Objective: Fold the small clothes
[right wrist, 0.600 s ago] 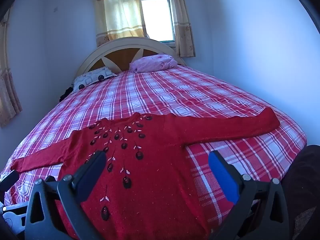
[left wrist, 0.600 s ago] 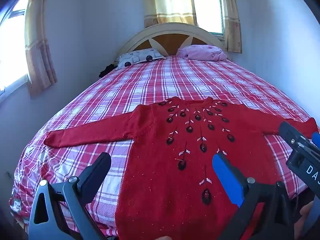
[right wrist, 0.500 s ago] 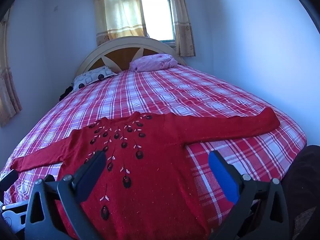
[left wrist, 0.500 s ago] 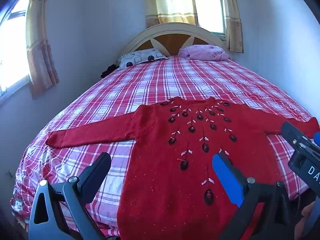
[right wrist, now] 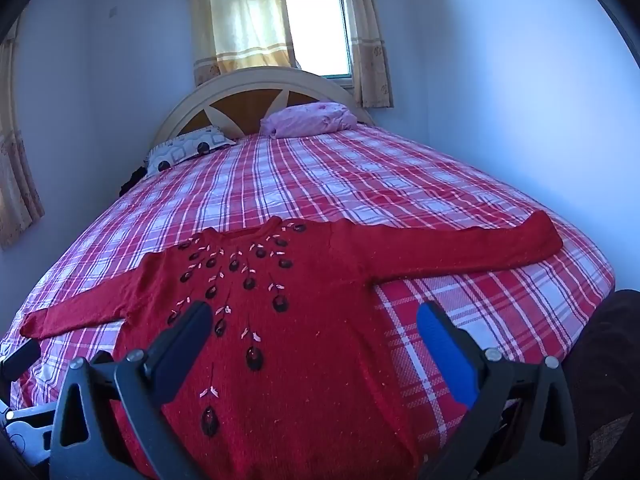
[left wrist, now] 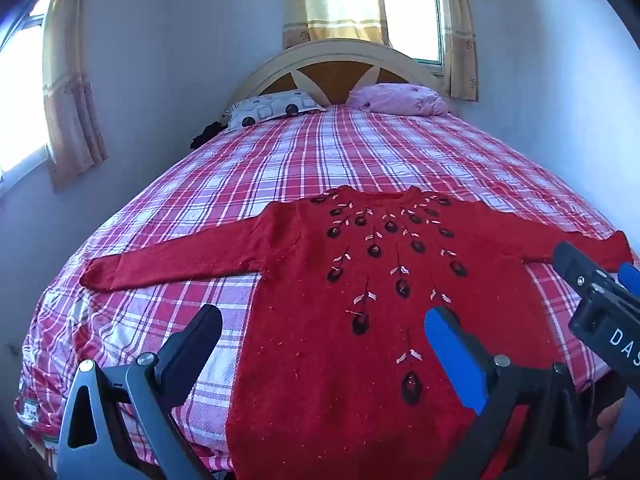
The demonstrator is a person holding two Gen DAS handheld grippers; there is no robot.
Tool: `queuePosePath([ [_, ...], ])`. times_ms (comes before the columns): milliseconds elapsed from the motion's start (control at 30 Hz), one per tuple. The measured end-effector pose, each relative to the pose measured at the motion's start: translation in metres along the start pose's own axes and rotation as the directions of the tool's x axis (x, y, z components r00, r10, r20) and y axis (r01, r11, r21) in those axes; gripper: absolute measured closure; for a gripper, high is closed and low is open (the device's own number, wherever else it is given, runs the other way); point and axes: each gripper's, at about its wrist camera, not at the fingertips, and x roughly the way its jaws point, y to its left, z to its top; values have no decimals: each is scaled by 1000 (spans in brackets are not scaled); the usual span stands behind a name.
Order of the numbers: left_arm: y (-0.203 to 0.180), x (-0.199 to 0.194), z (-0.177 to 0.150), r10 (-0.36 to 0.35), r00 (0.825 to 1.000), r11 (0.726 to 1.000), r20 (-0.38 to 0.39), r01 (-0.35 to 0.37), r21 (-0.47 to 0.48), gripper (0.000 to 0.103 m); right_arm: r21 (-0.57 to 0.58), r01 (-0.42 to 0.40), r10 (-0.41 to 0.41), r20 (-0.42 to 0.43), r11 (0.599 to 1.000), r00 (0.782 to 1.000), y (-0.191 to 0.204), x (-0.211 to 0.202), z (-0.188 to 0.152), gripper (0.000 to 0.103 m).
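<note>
Bed (left wrist: 360, 152) fills most of both views, covered by a red, white and purple plaid sheet. Its near edge falls away at lower left in the left wrist view and at lower right in the right wrist view. The whole far half, up to the pillows, is bare sheet.

Pale walls close along both sides. Arched headboard (left wrist: 340, 60) at top centre, with a curtained window (right wrist: 316, 24) above it. A second window at the left edge of the left wrist view.

Sweater (left wrist: 340, 320), red with dark embroidered flowers down the front, lies flat and face up on the near half. Neckline toward the headboard, hem running out of the bottom of the frame. Sleeves spread straight out; the left cuff ends short of the bed's left edge, the right cuff near its right edge.

Two pillows under the headboard: patterned one (left wrist: 276, 110) left, pink one (left wrist: 400, 98) right.

Left gripper (left wrist: 324, 344) spread wide, empty, above the sweater's lower body. Right gripper (right wrist: 316, 340) likewise wide and empty, over the sweater's right side.
</note>
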Motion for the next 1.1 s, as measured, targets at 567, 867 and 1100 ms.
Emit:
queuePosePath([
  [567,4,1,3,-10,1000,1000,-12,10,-14,1,8,-2,2,-2,1000,1000,-1,1,1,0],
  [867,3,2,1,-10,1000,1000,-15,10,-17,1,7,-1,1,-8,1000,1000,5,2,-1,0],
  [1100,2,3,0,-11,1000,1000,-16,11,-16,1,7,-3,4,-11,1000,1000,5,3,-1,0],
])
